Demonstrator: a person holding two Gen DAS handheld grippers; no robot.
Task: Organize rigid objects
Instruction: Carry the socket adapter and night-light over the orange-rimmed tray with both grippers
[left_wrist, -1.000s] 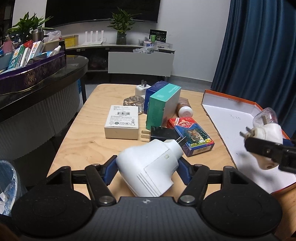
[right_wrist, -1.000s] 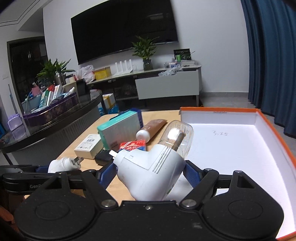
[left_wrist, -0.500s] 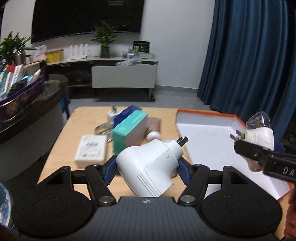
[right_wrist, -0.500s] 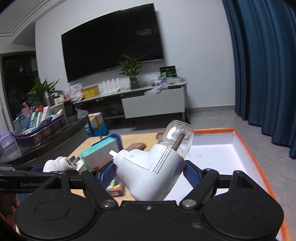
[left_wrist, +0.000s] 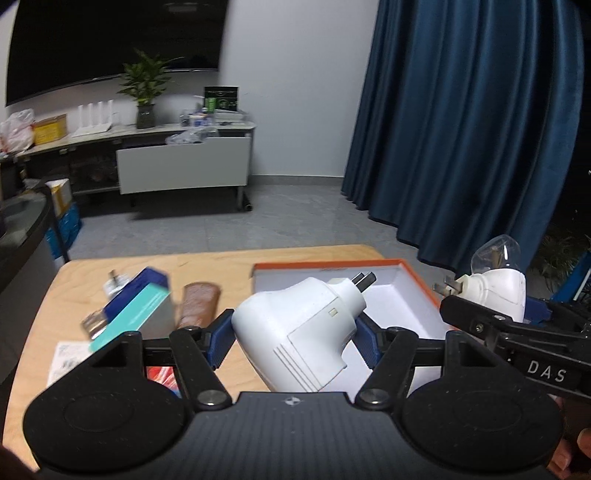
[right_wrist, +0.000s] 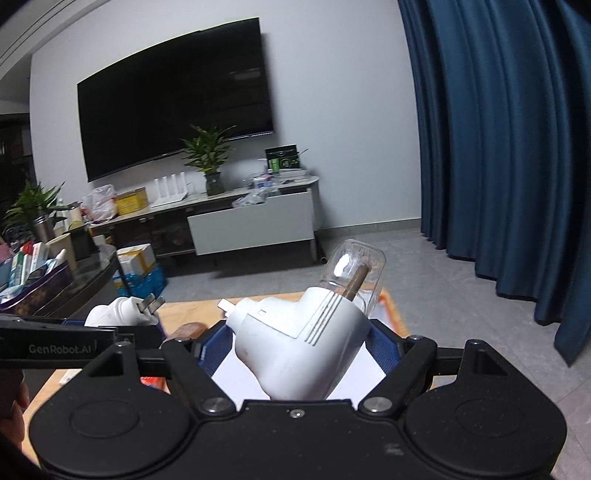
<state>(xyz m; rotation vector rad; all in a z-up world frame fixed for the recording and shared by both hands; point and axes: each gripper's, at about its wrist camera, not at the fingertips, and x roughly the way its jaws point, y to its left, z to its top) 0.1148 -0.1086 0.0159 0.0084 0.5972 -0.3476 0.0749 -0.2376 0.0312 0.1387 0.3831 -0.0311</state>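
Two white plastic plug-in units, both aloft above the orange-rimmed white box (left_wrist: 328, 265) at the table's right edge: left gripper (left_wrist: 295, 338) jaws clamp a plain white plug-in unit (left_wrist: 295, 332); right gripper (right_wrist: 291, 349) jaws clamp a clear-bottled white plug-in unit (right_wrist: 299, 347). Risk: prongs colliding, bottle cracking

Left gripper (left_wrist: 295, 332) and right gripper (right_wrist: 291, 343), jaws clamped, side by side.

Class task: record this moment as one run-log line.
left gripper: shut on white plug | right gripper: shut on bottle plug | both above orange box
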